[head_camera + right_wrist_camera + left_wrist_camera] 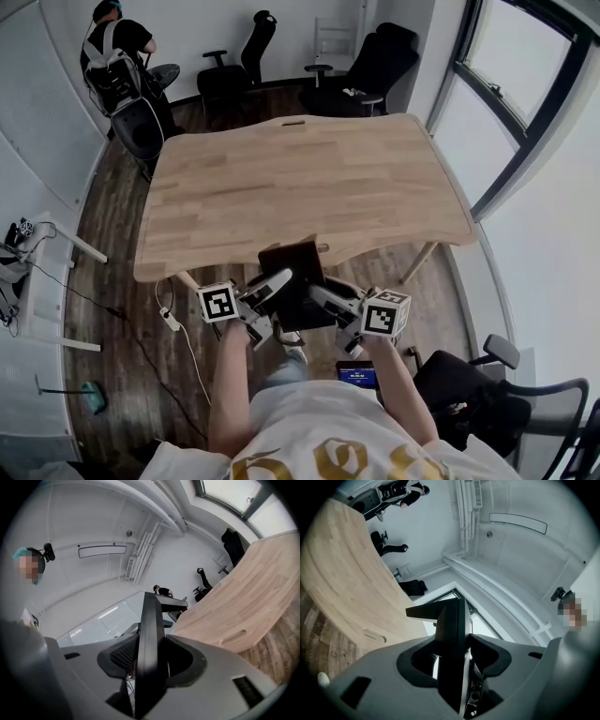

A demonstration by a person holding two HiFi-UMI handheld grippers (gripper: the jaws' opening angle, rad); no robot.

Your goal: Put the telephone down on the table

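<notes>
At the near edge of the table [309,187], the telephone [292,274] is pinched on either side by the left gripper [269,288] and right gripper [325,298], equally near; bare wood lies straight ahead

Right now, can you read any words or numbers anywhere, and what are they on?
Nothing can be read clearly.
On the shirt: gold letters, cut off, unreadable.
On the small screen: blue marks, too small to read.
On the cubes: black-and-white square patterns, no words.
On the telephone: no print shows.
</notes>
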